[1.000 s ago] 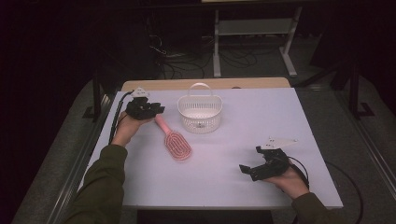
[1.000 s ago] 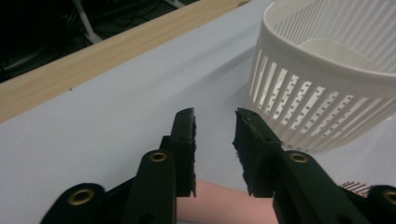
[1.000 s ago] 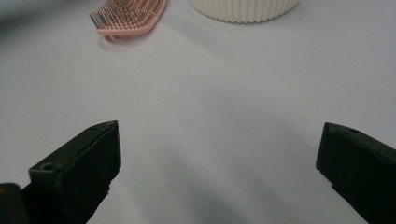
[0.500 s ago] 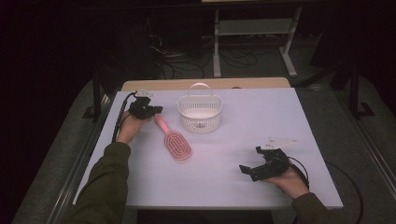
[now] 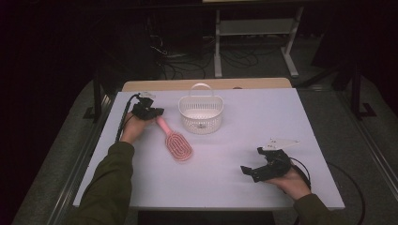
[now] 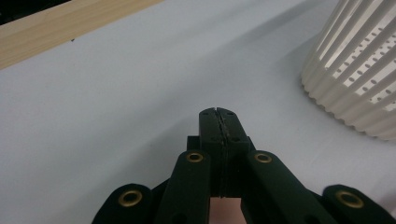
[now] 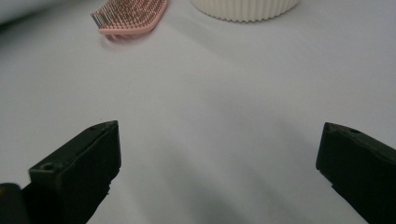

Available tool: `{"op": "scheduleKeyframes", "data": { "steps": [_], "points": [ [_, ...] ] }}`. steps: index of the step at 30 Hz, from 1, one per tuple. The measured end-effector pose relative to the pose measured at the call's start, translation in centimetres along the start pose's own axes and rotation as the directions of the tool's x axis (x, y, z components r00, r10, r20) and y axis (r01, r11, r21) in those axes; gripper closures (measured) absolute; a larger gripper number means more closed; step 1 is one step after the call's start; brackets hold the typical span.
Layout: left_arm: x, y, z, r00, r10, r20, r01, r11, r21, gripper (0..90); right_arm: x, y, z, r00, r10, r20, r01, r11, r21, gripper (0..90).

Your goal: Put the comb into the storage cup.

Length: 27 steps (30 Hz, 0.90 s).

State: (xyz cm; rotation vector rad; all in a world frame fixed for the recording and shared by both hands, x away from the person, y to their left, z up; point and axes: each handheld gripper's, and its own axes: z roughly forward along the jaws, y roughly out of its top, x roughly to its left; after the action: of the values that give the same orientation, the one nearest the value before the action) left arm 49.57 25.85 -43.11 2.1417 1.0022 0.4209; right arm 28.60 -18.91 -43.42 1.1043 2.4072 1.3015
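Resting on the white tabletop [image 5: 281,112], the pink brush [image 5: 174,143] lies left of the middle, its handle pointing to the far left and its bristled head toward you. Your left gripper [image 5: 151,112] sits at the handle's far end. From above you cannot tell whether it holds the handle. In the left gripper view its fingers [image 6: 209,122] are pressed flat together at the tips with nothing between them there, and a sliver of pink shows low behind them, so the handle lies just under the fingers rather than in their bite. The jaws have just been closing. The white basket [image 5: 201,112] stands just right of that gripper, near the brush handle but apart from it.

Your right gripper [image 5: 256,171] rests near the right front edge, well apart from the brush, fingers [image 7: 79,168] spread wide over bare tabletop.
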Motion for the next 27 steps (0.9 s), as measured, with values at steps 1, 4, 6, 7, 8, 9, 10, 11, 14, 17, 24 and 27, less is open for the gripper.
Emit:
{"op": "scheduleKeyframes", "data": {
  "steps": [1,4,6,7,8,9,10,11,14,17,24,27],
  "points": [
    [-0.04,-0.03,0.11,1.0000,-0.001,-0.003,0.001,1.0000,0.002,90.0,0.00,0.00,-0.01,1.0000,0.000,0.000,0.000,1.000,0.000,0.0],
    [0.05,-0.18,0.28,0.9999,-0.012,-0.002,0.012,0.9999,0.003,90.0,-0.02,-0.01,-0.03,1.0000,0.002,-0.001,-0.002,1.000,0.000,0.0],
    [0.07,-0.16,0.29,0.9999,-0.009,-0.009,0.009,0.9999,0.004,90.0,-0.02,-0.01,-0.03,1.0000,0.003,-0.002,-0.003,1.000,-0.001,0.0],
    [0.07,-0.15,0.29,0.9999,-0.007,-0.009,0.007,1.0000,0.005,90.0,-0.03,-0.02,-0.02,1.0000,0.002,-0.002,-0.002,1.000,-0.001,0.0],
    [0.09,-0.16,0.29,0.9999,-0.006,-0.009,0.006,1.0000,0.005,90.0,-0.04,-0.02,-0.01,1.0000,0.001,-0.002,-0.001,1.000,-0.001,0.0],
    [0.13,-0.17,0.27,0.9999,-0.003,-0.010,0.003,1.0000,0.007,90.0,-0.04,-0.02,-0.01,1.0000,0.002,-0.003,-0.002,1.000,0.000,0.0],
    [0.19,-0.18,0.24,0.9999,0.001,-0.013,-0.001,0.9999,0.011,90.0,-0.04,-0.03,0.00,1.0000,0.001,-0.003,-0.001,1.000,0.000,0.0],
    [0.24,-0.21,0.22,0.9999,-0.002,-0.012,0.002,0.9999,0.011,90.0,-0.03,-0.02,0.00,1.0000,0.002,-0.003,-0.002,1.000,0.000,0.0],
    [0.36,-0.27,0.11,0.9999,0.000,-0.014,0.001,0.9998,0.017,90.0,-0.03,-0.02,0.00,1.0000,0.002,-0.003,-0.002,1.000,-0.001,0.0],
    [0.45,-0.35,-0.01,0.9999,0.002,-0.013,-0.002,0.9998,0.020,90.0,-0.03,-0.02,0.00,1.0000,0.003,-0.003,-0.003,1.000,0.000,0.0],
    [0.53,-0.46,-0.42,0.9998,0.018,-0.010,-0.017,0.9988,0.047,90.0,-0.03,-0.01,0.00,1.0000,0.003,-0.002,-0.003,1.000,0.000,0.0],
    [0.58,-0.53,-0.57,0.9998,0.017,-0.006,-0.016,0.9985,0.053,90.0,-0.02,0.00,0.02,1.0000,0.003,-0.002,-0.003,1.000,0.000,0.0]
  ]
}}
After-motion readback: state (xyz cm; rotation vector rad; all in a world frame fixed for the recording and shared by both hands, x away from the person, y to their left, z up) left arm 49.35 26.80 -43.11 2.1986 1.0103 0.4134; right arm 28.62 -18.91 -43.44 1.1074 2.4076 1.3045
